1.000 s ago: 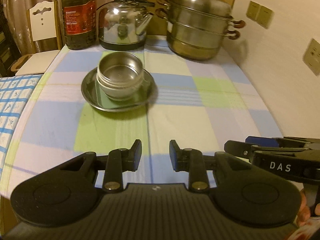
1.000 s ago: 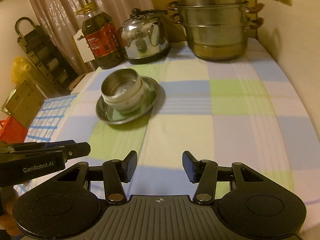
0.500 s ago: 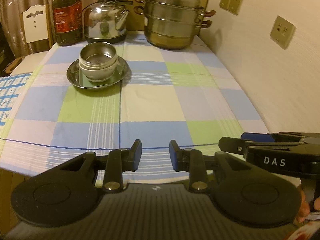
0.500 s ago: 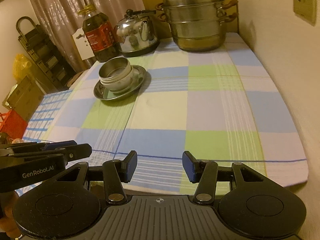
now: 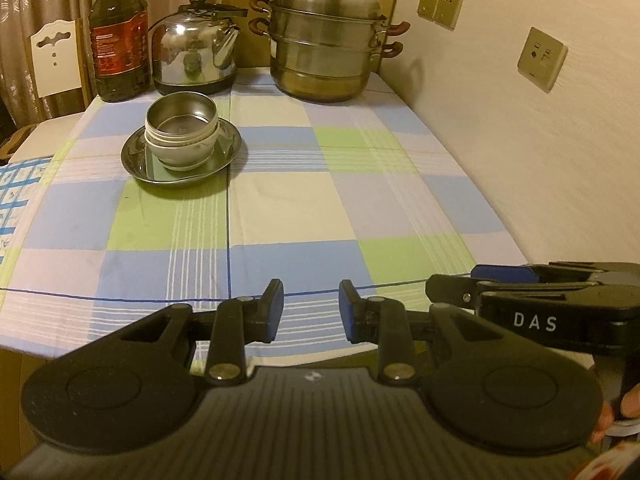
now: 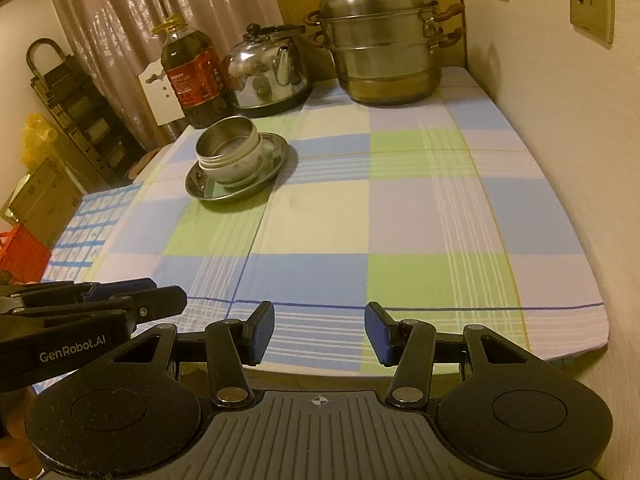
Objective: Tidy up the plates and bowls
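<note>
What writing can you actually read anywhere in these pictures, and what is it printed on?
"DAS": white letters on the side of the right gripper, seen from the left wrist camera.
"GenRobot.AI": white letters on the side of the left gripper, seen from the right wrist camera.
Red label on the oil bottle: print too small and blurred to read.
Nothing else carries legible text.

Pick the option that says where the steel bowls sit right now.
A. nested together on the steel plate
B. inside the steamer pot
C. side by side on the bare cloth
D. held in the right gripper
A: the bowls sit nested, resting on the plate; both grippers are empty.
</note>
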`<state>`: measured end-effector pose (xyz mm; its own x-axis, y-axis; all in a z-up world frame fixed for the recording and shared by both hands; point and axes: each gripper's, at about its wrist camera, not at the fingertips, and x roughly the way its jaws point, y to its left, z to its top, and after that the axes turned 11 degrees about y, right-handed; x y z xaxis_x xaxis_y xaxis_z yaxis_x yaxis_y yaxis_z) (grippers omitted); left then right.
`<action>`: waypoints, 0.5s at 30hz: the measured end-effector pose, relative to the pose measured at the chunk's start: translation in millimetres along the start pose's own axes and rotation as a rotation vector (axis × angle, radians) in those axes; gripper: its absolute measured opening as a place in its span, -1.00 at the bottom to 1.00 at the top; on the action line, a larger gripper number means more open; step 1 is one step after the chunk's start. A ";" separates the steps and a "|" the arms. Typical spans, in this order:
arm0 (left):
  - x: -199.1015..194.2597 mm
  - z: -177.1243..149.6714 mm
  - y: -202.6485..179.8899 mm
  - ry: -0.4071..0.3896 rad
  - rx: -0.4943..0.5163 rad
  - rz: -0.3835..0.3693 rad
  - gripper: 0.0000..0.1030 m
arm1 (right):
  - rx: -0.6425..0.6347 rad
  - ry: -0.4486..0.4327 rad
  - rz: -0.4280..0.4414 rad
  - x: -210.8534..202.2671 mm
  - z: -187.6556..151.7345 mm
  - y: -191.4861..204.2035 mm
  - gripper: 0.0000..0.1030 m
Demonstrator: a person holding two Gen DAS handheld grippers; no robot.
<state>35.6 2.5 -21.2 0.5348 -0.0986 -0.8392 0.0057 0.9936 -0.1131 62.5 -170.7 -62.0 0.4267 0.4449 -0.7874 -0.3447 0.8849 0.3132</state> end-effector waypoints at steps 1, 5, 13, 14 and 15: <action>0.0 -0.5 -0.2 0.001 0.004 -0.001 -0.48 | 0.002 -0.001 0.000 -0.3 -0.2 -0.1 -0.02; 0.5 0.0 1.3 0.004 0.004 -0.004 -0.48 | 0.003 0.001 -0.001 0.0 -0.5 0.9 -0.02; -0.1 -0.2 1.7 0.005 0.001 -0.004 -0.48 | 0.002 0.001 -0.002 1.1 0.2 2.6 -0.02; 0.1 -0.3 1.9 0.005 0.001 -0.003 -0.48 | 0.002 0.000 -0.003 0.6 -0.2 2.3 -0.02; 0.1 -0.4 1.8 0.005 0.001 -0.004 -0.48 | 0.001 0.000 -0.003 0.7 0.0 2.6 -0.02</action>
<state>35.4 4.3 -21.8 0.5306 -0.1025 -0.8414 0.0082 0.9932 -0.1158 61.9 -168.0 -61.7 0.4278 0.4420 -0.7884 -0.3424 0.8865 0.3113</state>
